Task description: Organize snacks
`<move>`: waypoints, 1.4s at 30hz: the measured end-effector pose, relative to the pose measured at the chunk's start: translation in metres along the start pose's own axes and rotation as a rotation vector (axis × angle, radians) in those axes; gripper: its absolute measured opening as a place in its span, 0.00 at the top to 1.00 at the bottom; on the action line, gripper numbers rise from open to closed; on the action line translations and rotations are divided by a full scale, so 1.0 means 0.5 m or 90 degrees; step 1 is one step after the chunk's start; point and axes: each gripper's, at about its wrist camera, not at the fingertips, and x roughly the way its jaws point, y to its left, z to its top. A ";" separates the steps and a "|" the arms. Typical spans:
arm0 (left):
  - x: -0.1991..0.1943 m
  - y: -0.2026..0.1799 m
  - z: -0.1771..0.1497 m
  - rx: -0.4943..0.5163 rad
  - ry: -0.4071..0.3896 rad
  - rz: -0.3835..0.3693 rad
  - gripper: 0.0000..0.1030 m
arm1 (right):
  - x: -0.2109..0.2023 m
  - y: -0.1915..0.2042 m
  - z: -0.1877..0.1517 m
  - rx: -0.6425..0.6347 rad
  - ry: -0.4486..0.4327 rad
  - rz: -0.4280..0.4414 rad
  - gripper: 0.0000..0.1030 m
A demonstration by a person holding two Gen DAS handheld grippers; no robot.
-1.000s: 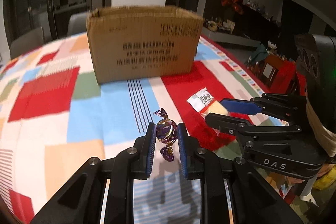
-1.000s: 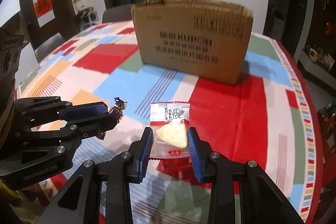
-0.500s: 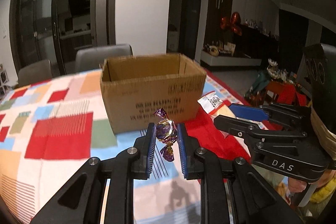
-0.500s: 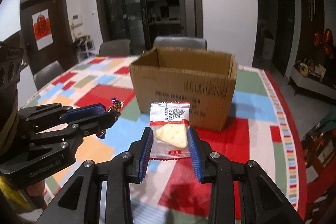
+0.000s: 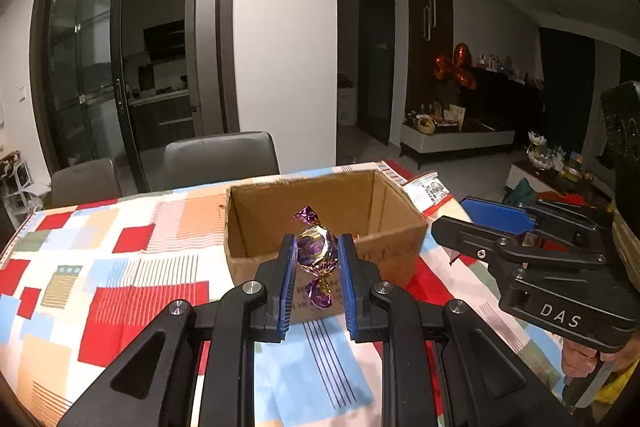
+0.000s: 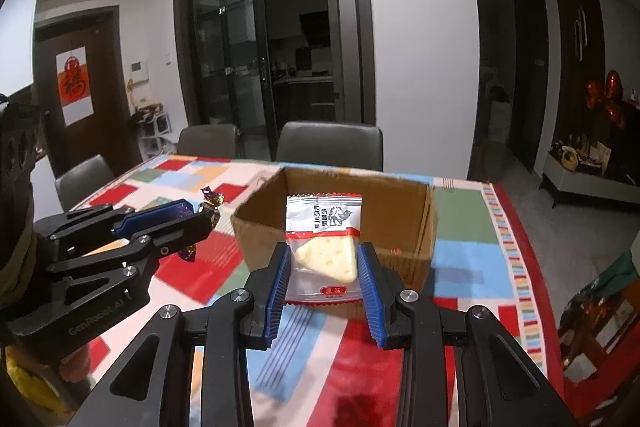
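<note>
Cardboard box (image 5: 320,227) open-topped, interior bare where visible. Left gripper (image 5: 318,259) clamps purple candy (image 5: 314,251); right gripper (image 6: 324,267) clamps cheese packet (image 6: 324,247).

Open-topped cardboard box (image 5: 320,227) just ahead

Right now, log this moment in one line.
left gripper: shut on purple candy | right gripper: shut on cheese packet | cardboard box: open, ahead

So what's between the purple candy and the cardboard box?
Nothing: in the left wrist view only bare tablecloth lies between the purple candy and the cardboard box.
</note>
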 end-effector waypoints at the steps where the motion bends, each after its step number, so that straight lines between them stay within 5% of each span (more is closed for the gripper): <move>1: 0.005 0.001 0.007 0.001 0.000 0.000 0.79 | 0.004 -0.002 0.011 0.000 -0.003 -0.002 0.66; 12: 0.070 0.030 0.068 -0.007 0.039 -0.001 0.79 | 0.053 -0.021 0.088 -0.001 0.010 -0.018 0.66; 26: 0.192 0.076 0.131 -0.051 0.130 -0.024 0.79 | 0.170 -0.075 0.142 0.030 0.097 -0.019 0.66; 30: 0.204 0.079 0.138 -0.053 0.139 -0.008 0.65 | 0.193 -0.085 0.152 0.046 0.117 -0.031 0.63; 33: 0.196 0.085 0.136 -0.055 0.139 0.011 0.54 | 0.194 -0.094 0.150 0.061 0.127 -0.044 0.49; 42: 0.125 0.077 0.129 -0.037 0.114 0.061 0.34 | 0.143 -0.078 0.140 0.051 0.127 -0.074 0.38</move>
